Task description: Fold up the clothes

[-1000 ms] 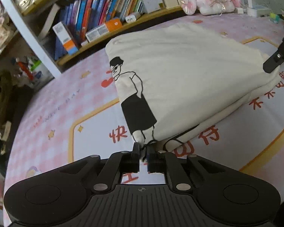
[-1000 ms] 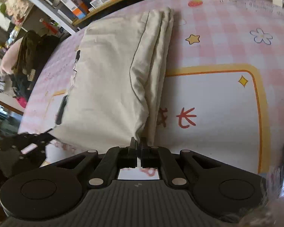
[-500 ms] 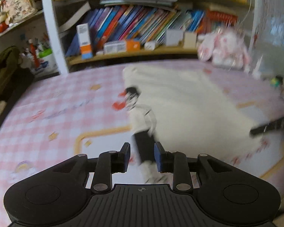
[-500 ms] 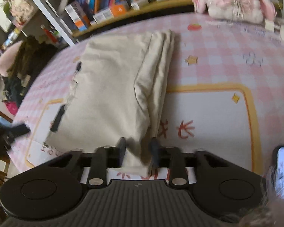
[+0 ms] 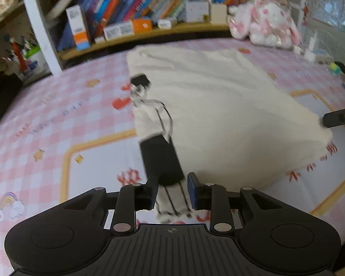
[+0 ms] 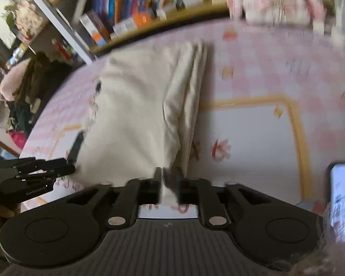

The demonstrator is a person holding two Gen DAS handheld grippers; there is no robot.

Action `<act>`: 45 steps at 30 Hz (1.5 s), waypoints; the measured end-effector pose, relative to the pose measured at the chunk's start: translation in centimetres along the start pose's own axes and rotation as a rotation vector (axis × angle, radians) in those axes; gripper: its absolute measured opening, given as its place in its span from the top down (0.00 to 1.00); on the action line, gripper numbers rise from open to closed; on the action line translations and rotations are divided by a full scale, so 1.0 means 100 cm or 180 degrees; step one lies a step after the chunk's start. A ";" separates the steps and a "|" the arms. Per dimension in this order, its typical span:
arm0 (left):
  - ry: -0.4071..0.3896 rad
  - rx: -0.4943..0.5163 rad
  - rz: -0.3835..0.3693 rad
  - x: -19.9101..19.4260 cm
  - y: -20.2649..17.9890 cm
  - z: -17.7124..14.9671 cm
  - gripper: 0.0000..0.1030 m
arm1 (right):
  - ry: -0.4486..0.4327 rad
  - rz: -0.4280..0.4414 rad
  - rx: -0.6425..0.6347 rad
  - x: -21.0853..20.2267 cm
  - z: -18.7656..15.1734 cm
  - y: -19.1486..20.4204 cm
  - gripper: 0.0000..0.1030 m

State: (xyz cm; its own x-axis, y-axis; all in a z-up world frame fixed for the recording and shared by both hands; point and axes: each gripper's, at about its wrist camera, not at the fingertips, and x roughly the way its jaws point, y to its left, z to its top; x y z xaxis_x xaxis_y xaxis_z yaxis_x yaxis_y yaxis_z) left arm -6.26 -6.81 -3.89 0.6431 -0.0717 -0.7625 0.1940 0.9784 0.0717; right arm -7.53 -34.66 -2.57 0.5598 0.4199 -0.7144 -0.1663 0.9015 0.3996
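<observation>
A cream shirt (image 5: 218, 115) with a black cartoon figure printed on it lies folded on the pink checked mat (image 5: 57, 119). My left gripper (image 5: 172, 189) is open just above the shirt's near left corner, with the figure's legs showing between its fingers. In the right wrist view the shirt (image 6: 138, 115) shows stacked folds along its right edge. My right gripper (image 6: 169, 181) hovers at the near right corner, its fingers apart by a narrow gap; the view is blurred. A finger of the right gripper (image 5: 338, 118) shows beside that corner. The left gripper (image 6: 34, 172) shows at the left.
A bookshelf (image 5: 138, 23) full of books runs along the far side. A pink and white plush toy (image 5: 264, 20) sits at the back right. A lit phone (image 6: 342, 195) is at the right edge. Dark clothes (image 6: 34, 80) are heaped off the mat's left side.
Both grippers were shut at the shirt's near edge one second ago and have let go. The left has opened wider and lifted back. The right opened wide, then narrowed its gap.
</observation>
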 end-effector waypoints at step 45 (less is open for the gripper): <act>-0.0008 -0.0340 -0.0114 0.041 0.057 0.062 0.48 | -0.0019 -0.0341 0.0114 0.031 -0.007 -0.009 0.71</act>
State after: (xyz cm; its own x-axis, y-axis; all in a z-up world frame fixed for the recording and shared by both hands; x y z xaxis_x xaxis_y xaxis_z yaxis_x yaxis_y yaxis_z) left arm 2.10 -2.78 -2.60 0.6390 -0.1072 -0.7617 0.1368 0.9903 -0.0246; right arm -6.16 -34.10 -5.55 0.5776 0.3206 -0.7507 -0.0762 0.9368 0.3414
